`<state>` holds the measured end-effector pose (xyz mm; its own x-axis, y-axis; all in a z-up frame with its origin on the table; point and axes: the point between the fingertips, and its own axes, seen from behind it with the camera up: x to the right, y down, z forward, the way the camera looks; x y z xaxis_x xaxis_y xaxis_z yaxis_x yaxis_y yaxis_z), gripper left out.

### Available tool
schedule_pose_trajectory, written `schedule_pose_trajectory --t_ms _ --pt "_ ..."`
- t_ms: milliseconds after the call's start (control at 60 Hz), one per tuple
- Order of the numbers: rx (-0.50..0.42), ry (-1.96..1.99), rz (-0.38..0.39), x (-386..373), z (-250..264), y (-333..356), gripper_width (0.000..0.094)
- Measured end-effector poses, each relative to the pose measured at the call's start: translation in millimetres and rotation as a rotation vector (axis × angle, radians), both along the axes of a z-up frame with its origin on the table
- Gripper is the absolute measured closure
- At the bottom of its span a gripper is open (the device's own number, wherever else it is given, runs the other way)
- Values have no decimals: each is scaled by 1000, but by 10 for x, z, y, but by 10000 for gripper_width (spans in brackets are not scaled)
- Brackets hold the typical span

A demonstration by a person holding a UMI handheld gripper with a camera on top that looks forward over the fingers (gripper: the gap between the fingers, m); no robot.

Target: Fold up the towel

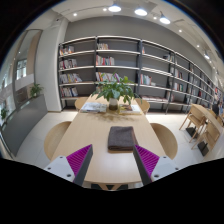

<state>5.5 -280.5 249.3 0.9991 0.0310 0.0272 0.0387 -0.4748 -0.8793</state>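
A dark grey towel lies folded into a small rectangle on the light wooden table, just ahead of the fingers and slightly right of centre. My gripper is open, with the purple pads spread wide on each side. Nothing is between the fingers. The towel rests on the table, apart from both fingers.
A potted plant stands at the far end of the table beside papers. Light chairs stand round the table. Bookshelves line the back wall. A small table stands to the right.
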Motion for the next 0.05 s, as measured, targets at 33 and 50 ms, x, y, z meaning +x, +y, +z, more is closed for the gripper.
schedule_pose_trajectory --t_ms 33,50 --pt "-1 -2 -2 -2 1 -21 112" --pt "-2 -3 -2 4 1 -28 113"
